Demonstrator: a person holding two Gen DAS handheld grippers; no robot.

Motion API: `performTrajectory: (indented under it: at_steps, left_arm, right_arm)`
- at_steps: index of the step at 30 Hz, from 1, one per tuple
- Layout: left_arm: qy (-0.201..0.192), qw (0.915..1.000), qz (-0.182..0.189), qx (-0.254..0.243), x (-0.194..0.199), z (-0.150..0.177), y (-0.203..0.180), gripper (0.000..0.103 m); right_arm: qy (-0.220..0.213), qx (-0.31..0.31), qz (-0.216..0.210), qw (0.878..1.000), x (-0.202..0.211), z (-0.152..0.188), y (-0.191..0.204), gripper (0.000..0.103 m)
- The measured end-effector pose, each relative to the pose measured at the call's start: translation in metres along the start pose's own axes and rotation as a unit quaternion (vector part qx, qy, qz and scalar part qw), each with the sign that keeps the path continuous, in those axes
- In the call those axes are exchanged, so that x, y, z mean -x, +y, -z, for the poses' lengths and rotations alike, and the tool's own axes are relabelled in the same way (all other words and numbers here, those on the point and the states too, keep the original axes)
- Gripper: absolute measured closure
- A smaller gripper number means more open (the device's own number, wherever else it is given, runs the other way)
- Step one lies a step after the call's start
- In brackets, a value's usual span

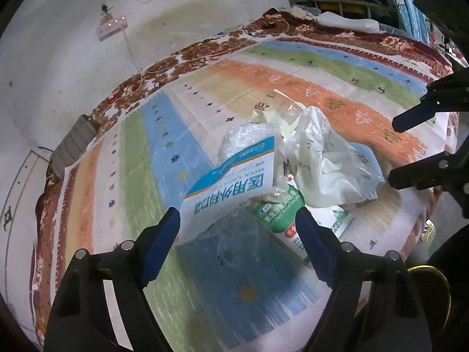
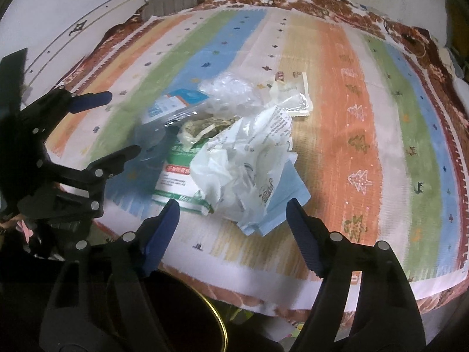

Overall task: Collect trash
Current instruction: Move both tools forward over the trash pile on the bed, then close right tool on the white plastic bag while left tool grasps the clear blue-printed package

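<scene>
A heap of trash lies on a striped cloth (image 1: 152,158). It holds a blue-and-white mask packet (image 1: 234,182), a green-and-white packet (image 1: 278,214), a crumpled white plastic bag (image 2: 243,161), clear wrappers (image 2: 228,91) and pale blue sheets (image 2: 290,199). My left gripper (image 1: 237,220) stands open at the heap's left side. The mask packet's lower corner and a clear film lie between its jaws, and the pads do not press on them. My right gripper (image 2: 233,208) is open at the heap's near edge, its fingertips on either side of the white bag and blue sheets. Each gripper shows in the other's view, the right gripper (image 1: 401,149) and the left gripper (image 2: 117,126).
A dark bin with a gold rim (image 2: 218,316) stands below the cloth's near edge. A floral red blanket (image 1: 205,50) borders the cloth. On the white wall hangs a pink power strip (image 1: 112,26) with cords. At the far corner sits a grey ribbed object (image 2: 173,1).
</scene>
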State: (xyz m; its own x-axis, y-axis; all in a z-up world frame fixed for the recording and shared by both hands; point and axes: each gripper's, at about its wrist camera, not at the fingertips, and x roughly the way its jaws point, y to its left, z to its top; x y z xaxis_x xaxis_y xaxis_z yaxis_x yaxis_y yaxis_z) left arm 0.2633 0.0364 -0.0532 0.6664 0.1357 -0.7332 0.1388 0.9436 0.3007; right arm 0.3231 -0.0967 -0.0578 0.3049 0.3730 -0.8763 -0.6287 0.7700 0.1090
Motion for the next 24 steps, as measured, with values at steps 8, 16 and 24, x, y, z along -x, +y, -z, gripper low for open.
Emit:
performTrajectory:
  at_steps: [8,16,24]
  left_arm:
    - [0.014,0.9998,0.012,0.005,-0.023,-0.003,0.006,0.044]
    - [0.001,0.9997,-0.006,-0.026,-0.034,-0.004,-0.001,0.076]
    - [0.001,0.9972,0.021,0.072,-0.026,-0.014,0.031,0.099]
  right_arm:
    - [0.011,-0.030,0.008,0.999,-0.028,-0.014,-0.010,0.047]
    - [0.035,-0.010,0.027,0.999,-0.056,-0.022,-0.001,0.082]
    - [0.025,-0.023,0.015,0.999,-0.047,-0.025,-0.005,0.091]
